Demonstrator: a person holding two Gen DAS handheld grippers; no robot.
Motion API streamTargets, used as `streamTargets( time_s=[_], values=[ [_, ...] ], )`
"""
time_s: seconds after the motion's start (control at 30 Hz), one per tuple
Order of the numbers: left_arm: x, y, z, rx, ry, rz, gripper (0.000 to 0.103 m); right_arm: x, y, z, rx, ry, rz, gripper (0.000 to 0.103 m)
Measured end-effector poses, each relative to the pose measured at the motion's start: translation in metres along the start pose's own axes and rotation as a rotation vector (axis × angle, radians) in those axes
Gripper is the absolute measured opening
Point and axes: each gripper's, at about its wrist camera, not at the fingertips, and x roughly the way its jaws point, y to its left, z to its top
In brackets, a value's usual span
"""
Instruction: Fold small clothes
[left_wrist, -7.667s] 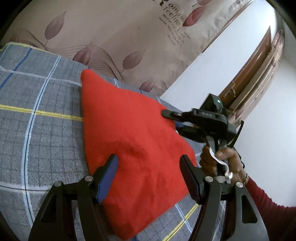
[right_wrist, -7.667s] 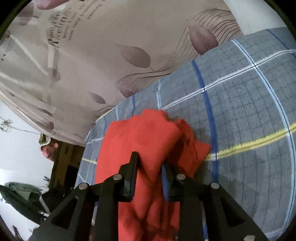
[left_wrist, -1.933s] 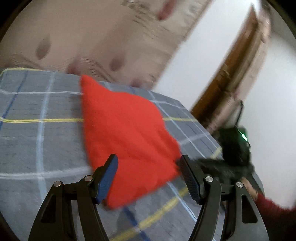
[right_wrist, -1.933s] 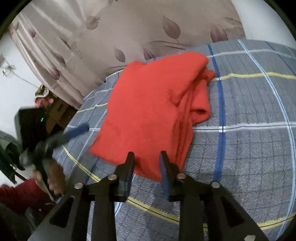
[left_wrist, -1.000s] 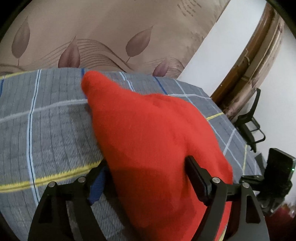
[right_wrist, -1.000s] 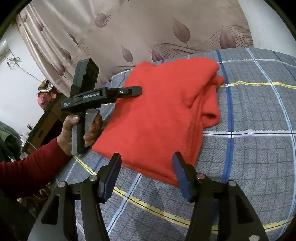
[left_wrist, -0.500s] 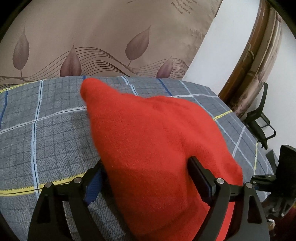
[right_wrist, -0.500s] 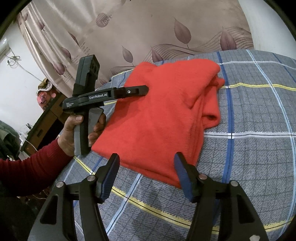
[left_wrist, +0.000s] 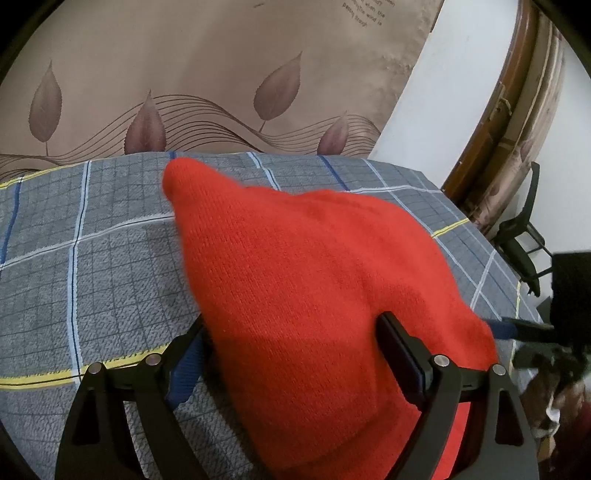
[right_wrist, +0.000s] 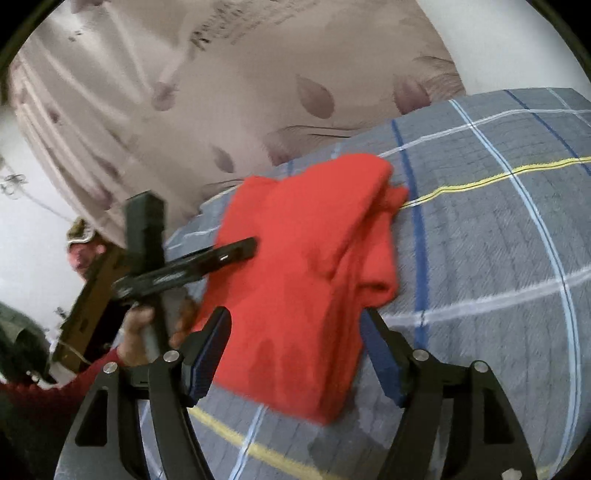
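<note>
The left gripper (left_wrist: 291, 354) stands wide, its fingers (left_wrist: 400, 349) straddling the near edge of the folded red garment (left_wrist: 314, 280) without visibly pinching it. The right gripper (right_wrist: 295, 354) is opening, the garment's other end (right_wrist: 306, 273) between its jaws, pads apart from the cloth. The garment lies flat on the grey plaid bedcover (left_wrist: 92, 258). No containers show.

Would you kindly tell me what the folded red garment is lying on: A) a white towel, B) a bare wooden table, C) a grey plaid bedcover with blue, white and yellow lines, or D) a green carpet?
C: the red garment rests on a grey plaid bedcover crossed by blue, white and yellow lines, seen in both wrist views.
</note>
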Motion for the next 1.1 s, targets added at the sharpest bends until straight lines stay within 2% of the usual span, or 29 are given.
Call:
streamTargets(
  time_s=[0.07,0.13,0.2,0.33,0.43,0.7,0.8,0.9,0.97,1.03,1.1],
  values=[
    [0.0,0.0,0.0,-0.001,0.0,0.0,0.088,0.003,-0.004,0.009,0.015,-0.005,-0.008,0.071],
    [0.0,0.0,0.0,0.0,0.0,0.001,0.088,0.008,-0.008,0.018,0.022,0.005,-0.016,0.076],
    [-0.001,0.0,0.0,0.001,-0.001,0.002,0.088,0.016,-0.013,0.027,0.03,0.03,-0.039,0.086],
    [-0.001,0.0,0.0,-0.003,0.0,-0.002,0.088,0.037,-0.025,0.04,0.054,0.08,-0.039,0.086],
    [0.0,0.005,0.0,-0.023,0.008,-0.024,0.088,0.046,-0.028,0.047,0.07,0.101,0.011,0.086],
    [0.002,0.023,0.001,-0.114,0.028,-0.143,0.088,0.06,-0.037,0.062,0.069,0.154,0.065,0.085],
    [0.002,0.031,0.001,-0.157,0.029,-0.211,0.088,0.064,-0.04,0.068,0.058,0.178,0.085,0.085],
    [0.003,0.04,0.001,-0.214,0.031,-0.292,0.088,0.073,-0.039,0.074,0.035,0.21,0.137,0.087],
    [0.003,0.041,0.002,-0.22,0.035,-0.311,0.088,0.076,-0.037,0.075,0.027,0.227,0.163,0.087],
    [0.004,0.039,0.003,-0.209,0.045,-0.324,0.087,0.076,-0.038,0.076,0.044,0.229,0.212,0.084],
    [0.004,0.037,0.003,-0.201,0.05,-0.327,0.087,0.073,-0.043,0.077,0.069,0.219,0.243,0.073]
  ],
)
